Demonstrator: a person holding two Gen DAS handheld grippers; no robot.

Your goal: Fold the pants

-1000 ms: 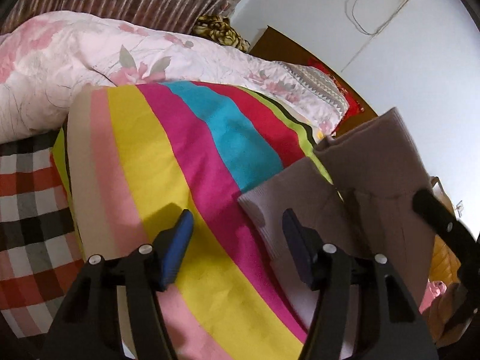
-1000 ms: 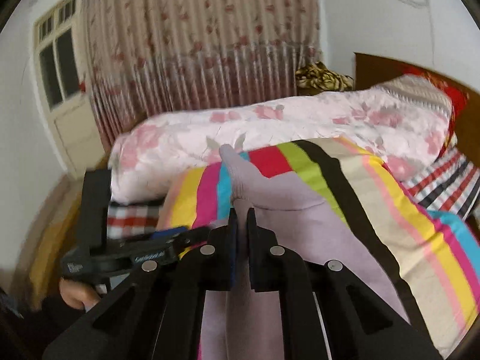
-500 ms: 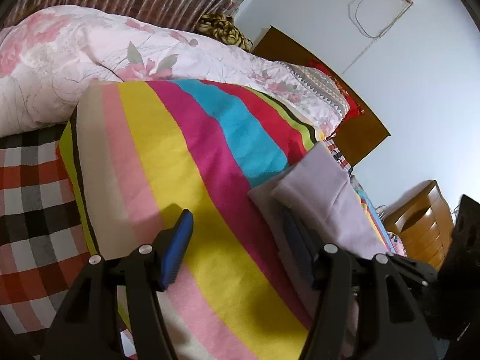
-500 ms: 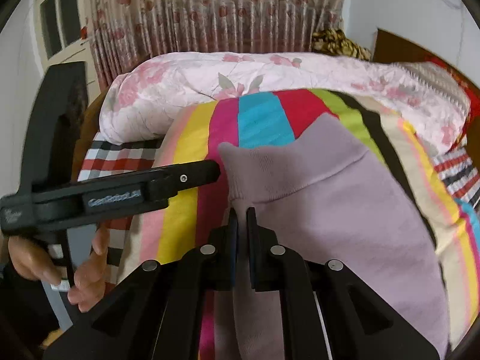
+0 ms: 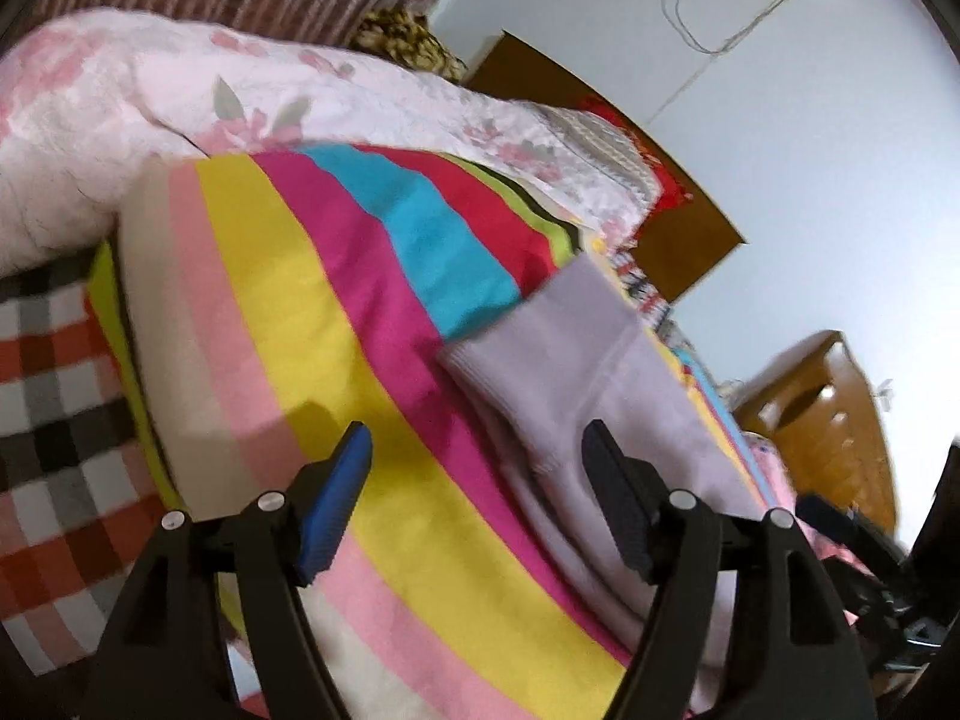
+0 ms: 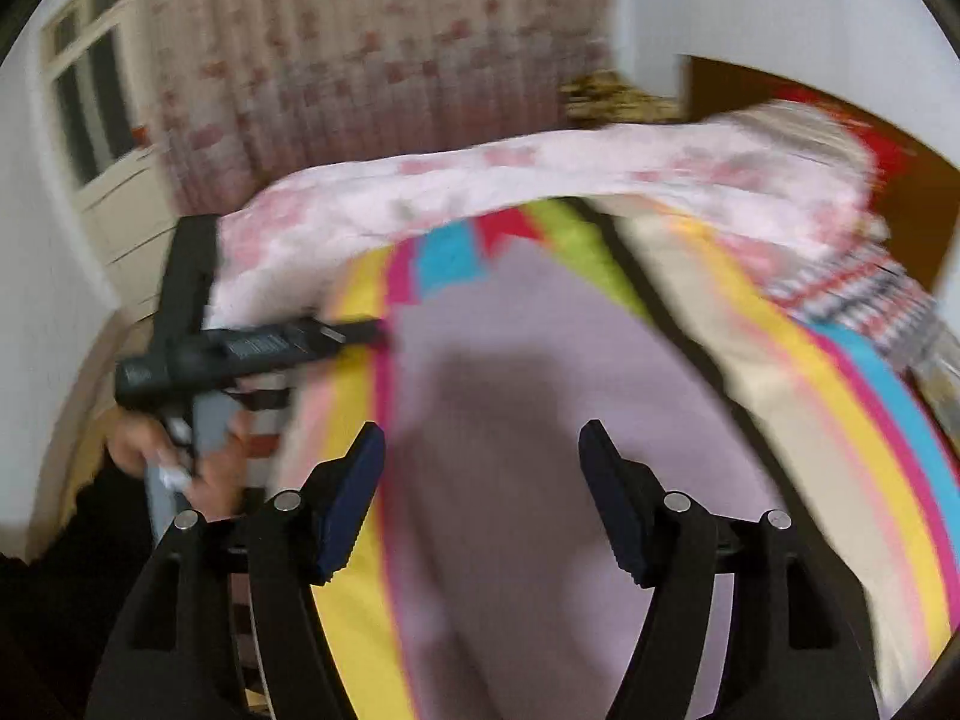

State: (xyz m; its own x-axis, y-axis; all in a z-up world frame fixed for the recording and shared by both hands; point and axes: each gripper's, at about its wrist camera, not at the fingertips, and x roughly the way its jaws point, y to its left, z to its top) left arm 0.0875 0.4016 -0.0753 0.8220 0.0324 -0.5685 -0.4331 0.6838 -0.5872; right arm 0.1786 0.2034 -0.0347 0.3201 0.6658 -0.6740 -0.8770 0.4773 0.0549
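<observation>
The lilac pants [image 5: 576, 372] lie folded flat on the rainbow-striped blanket [image 5: 288, 324]. My left gripper [image 5: 477, 450] is open and empty, low over the blanket, with the pants' ribbed edge just ahead of its right finger. My right gripper [image 6: 480, 450] is open and empty, hovering above the middle of the pants [image 6: 540, 420], its shadow on the cloth. The left gripper also shows in the right wrist view [image 6: 252, 348], held by a hand at the pants' left edge. The right wrist view is blurred.
A pink floral quilt [image 5: 180, 96] is bunched along the far side of the bed. A checked sheet [image 5: 42, 408] lies left of the blanket. A wooden headboard [image 5: 672, 228] and wooden drawers [image 5: 828, 420] stand to the right. Curtains [image 6: 372, 60] and a window [image 6: 84, 96] are behind.
My right gripper has let go of the pants and opened; the fold it held now lies flat on the blanket. My left gripper stayed open and shifted slightly.
</observation>
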